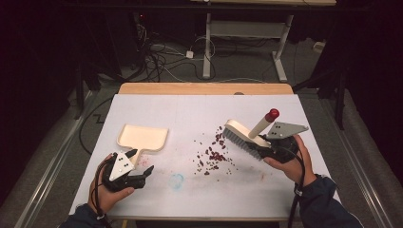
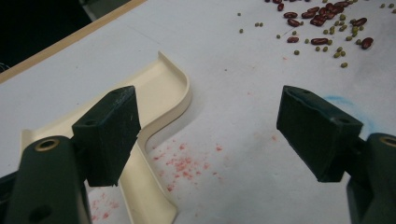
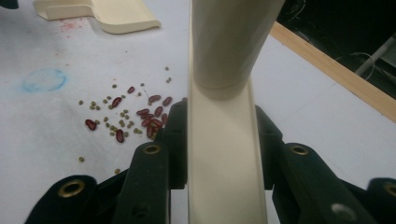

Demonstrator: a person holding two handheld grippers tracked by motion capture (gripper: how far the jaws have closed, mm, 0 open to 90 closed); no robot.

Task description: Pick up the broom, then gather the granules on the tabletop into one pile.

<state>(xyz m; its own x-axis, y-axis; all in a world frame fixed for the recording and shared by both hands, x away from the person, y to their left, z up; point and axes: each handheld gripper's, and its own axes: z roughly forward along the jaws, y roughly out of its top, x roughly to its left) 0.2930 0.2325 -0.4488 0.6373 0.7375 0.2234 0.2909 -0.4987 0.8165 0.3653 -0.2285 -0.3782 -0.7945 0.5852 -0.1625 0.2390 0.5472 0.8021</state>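
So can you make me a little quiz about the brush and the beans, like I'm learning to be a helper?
1. True or false: the right claw is shut on the brush.
2. What lies by the open left claw: A) a cup, B) the cream dustpan, C) a sponge?
3. Fill in: the spilled beans lie between the dustpan and the ____.

Key
1. True: both jaws press on the brush's cream back, and its red-tipped handle sticks up.
2. B: the dustpan's handle lies beside the left claw, which is not gripping it.
3. Brush: its bristles sit just to the right of the beans on the white table.
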